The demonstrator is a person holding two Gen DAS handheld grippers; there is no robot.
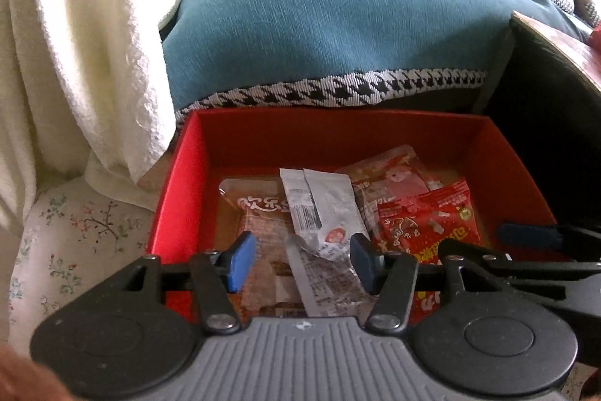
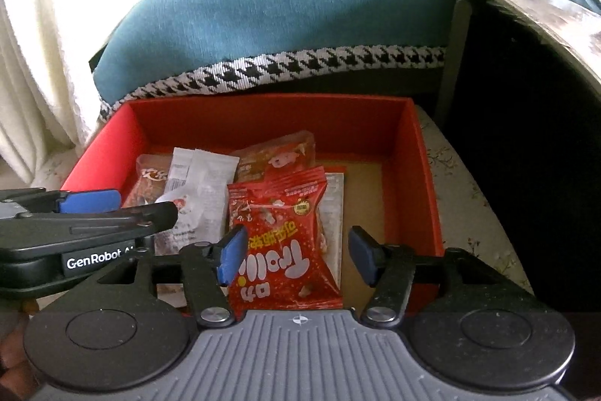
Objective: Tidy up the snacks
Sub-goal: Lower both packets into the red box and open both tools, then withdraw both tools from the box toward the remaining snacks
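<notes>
Left wrist view first: we see a teal sofa cover [image 1: 319, 25] with a houndstooth border filling the upper middle of the frame, and cream fabric [image 1: 64, 44] draped down the left edge. Below them, in the lower middle, sits the red box [image 1: 176, 183], open-topped, where the snacks are being gathered. It stands on a floral cloth [image 1: 75, 232], probably so we can reach it easily from above.

Inside the box, the packets lie flat and overlapping toward its left side: a white packet [image 1: 323, 202] in the centre, a clear brown packet [image 1: 255, 209] to its left, a red Trolli bag [image 2: 278, 235] to its right, and a pink-printed packet [image 1: 394, 175] behind that. Right wrist view shows bare box floor on the right, where more could go.

Our left gripper [image 1: 300, 260] hangs over the white packet with its blue fingers spread, pinching nothing. Our right gripper [image 2: 296, 260] hangs over the Trolli bag, fingers likewise spread and empty. Both point steeply down into the box, which suggests releasing or tidying.
</notes>
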